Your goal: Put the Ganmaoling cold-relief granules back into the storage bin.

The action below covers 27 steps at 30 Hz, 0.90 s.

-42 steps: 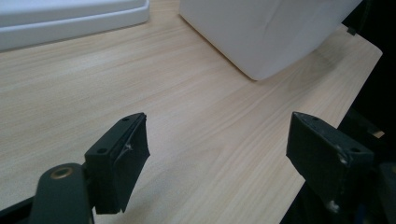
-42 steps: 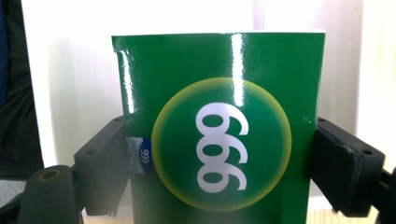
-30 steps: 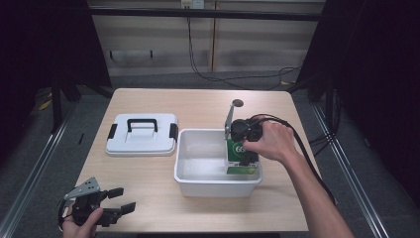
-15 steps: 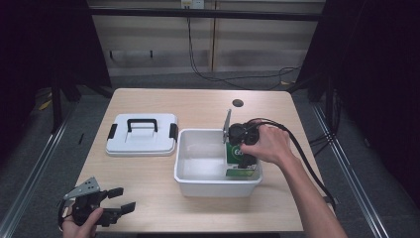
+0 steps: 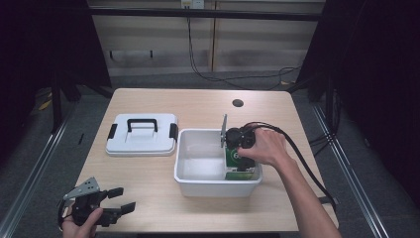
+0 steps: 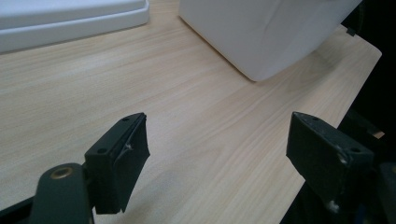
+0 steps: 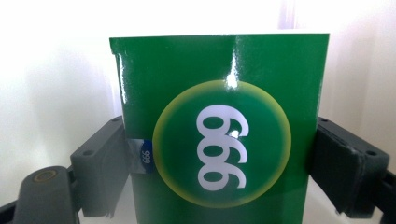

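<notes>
Right gripper (image 5: 239, 154) clamped on the green box (image 7: 219, 135) inside the white bin (image 5: 198, 184) at its right end, left gripper (image 5: 115, 207) jaws spread, resting at the table's (image 5: 198, 104) near-left corner, white lid (image 5: 142, 135) beside the bin.

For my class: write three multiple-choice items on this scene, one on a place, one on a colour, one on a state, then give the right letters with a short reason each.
1. Where does the white lid lie?
A. on the table, left of the white bin
B. on the bin
C. on the floor

2. What colour is the box between the right gripper's jaws?
A. red
B. green
C. blue

3. How is the left gripper?
A. shut on the lid
B. shut on nothing
C. open, holding nothing

Answers: 1 A, it rests flat on the table beside the white bin. 2 B, green with white digits. 3 C, its jaws stand apart over bare wood.
</notes>
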Tool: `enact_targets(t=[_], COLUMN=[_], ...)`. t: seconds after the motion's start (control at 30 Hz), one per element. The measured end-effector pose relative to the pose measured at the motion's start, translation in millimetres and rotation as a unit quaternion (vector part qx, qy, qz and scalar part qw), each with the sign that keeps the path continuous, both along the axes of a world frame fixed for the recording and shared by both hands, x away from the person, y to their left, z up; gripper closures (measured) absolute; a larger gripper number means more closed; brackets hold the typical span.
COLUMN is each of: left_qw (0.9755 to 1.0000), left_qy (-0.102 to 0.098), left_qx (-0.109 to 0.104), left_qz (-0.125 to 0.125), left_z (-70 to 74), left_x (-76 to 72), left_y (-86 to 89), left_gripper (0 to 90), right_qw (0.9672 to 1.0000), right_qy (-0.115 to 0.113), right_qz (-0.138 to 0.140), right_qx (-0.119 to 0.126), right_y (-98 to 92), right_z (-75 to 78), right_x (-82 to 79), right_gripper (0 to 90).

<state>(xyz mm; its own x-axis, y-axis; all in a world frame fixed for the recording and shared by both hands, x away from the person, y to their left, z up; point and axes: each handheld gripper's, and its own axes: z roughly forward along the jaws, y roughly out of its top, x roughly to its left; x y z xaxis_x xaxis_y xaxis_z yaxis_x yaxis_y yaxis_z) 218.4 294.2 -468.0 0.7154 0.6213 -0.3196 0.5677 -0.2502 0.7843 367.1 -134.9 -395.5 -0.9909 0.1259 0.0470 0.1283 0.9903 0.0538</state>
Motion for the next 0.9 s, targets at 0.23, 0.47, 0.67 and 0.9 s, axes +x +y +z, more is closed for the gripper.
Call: enact_targets(t=[0.23, 0.47, 0.67, 0.9], left_qw=[1.0, 1.0, 1.0, 1.0], left_qy=[0.001, -0.001, -0.001, 0.0], left_qx=[0.0, -0.003, -0.001, -0.001], left_qz=[0.001, 0.0, -0.001, 0.0], left_z=[-0.2, 0.1, -0.1, -0.2], left_x=[0.2, 0.0, 0.3, 0.2], left_y=[0.0, -0.1, -0.1, -0.1], left_gripper=[20.9, 20.7, 20.5, 20.4], right_qw=[0.9999, 0.9998, 0.9997, 0.9997], right_qy=[0.004, 0.005, -0.002, -0.002], right_qz=[0.003, 0.006, 0.01, 0.001], right_qx=[-0.011, -0.021, -0.023, -0.026], right_y=[2.5, 6.1, 5.9, 5.6], right_z=[-6.7, -13.4, -16.0, -15.9], right_x=[0.2, 0.2, 0.3, 3.0], right_gripper=[14.0, 14.1, 14.0, 12.4])
